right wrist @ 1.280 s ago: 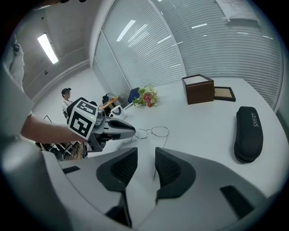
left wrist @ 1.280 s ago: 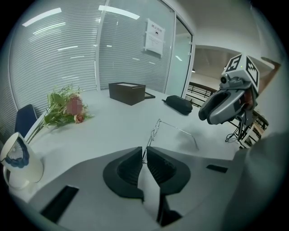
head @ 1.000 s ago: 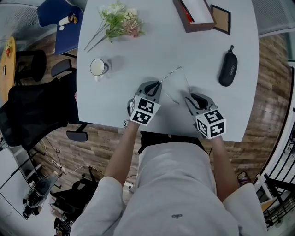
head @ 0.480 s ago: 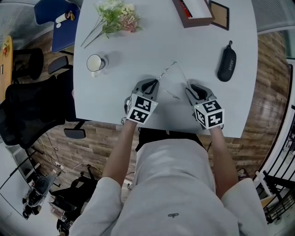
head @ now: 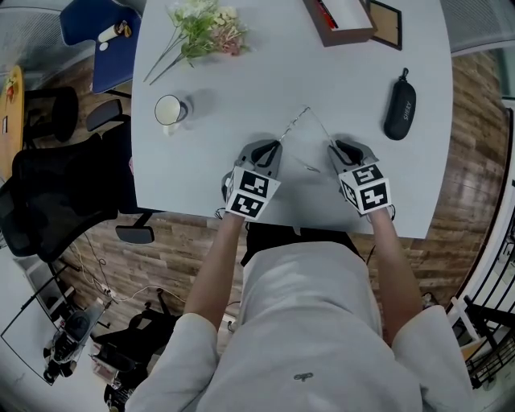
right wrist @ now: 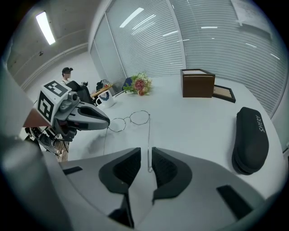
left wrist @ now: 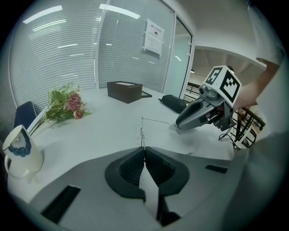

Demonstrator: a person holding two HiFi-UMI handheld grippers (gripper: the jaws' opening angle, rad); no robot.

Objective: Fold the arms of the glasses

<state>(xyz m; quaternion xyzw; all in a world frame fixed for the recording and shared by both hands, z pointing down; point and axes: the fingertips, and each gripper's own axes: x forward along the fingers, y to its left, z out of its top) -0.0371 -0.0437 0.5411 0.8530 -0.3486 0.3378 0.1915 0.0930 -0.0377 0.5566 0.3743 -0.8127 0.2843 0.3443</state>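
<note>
Right gripper (head: 339, 147) nudged forward, jaws narrowing round glasses (right wrist: 128, 117) arm, left gripper (head: 276, 146) clamped on the other

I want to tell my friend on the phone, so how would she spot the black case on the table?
Look at the big pale table and go to its right side. In front of the brown box and the picture frame, toward the near edge, lies the black case, alone. It is the only long, rounded, dark thing there.
</note>
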